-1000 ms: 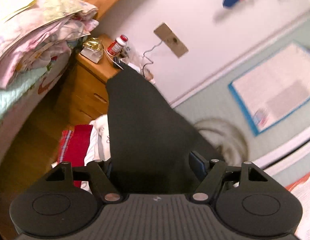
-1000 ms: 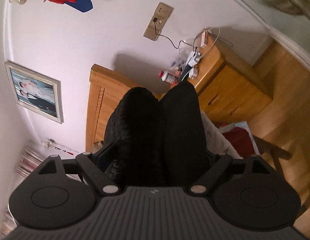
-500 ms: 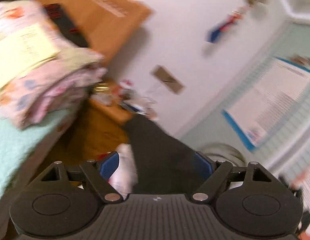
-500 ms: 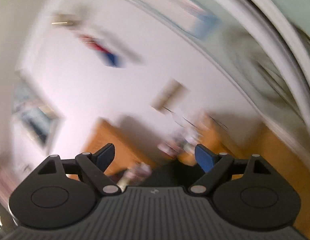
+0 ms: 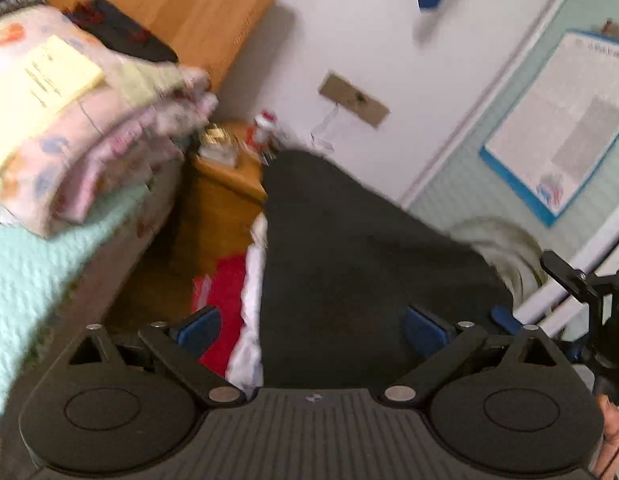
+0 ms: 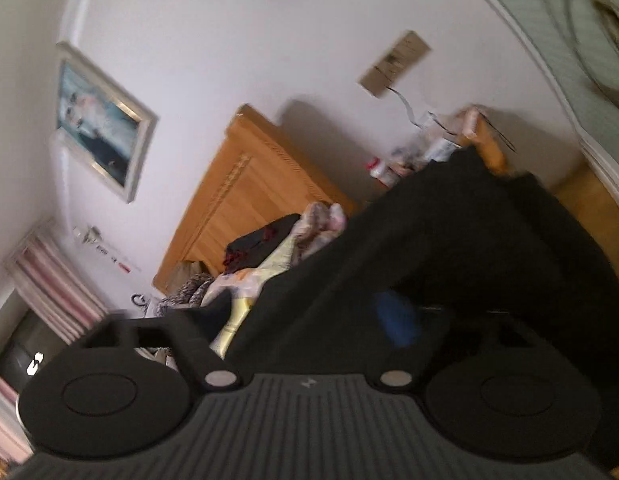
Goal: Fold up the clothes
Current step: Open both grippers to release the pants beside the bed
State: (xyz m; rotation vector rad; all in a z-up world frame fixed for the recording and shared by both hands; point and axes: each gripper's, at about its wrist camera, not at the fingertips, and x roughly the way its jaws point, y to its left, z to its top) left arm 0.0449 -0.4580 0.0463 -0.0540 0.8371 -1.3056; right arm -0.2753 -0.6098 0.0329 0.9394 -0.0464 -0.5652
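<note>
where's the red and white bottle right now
In the left wrist view the red and white bottle stands on the wooden nightstand, upper middle, just behind the black garment and beside the bedding pile.

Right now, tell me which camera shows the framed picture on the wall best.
The right wrist view: the framed picture hangs in full on the white wall, left of the wooden headboard, though blurred. The left wrist view does not show it at all.
</note>
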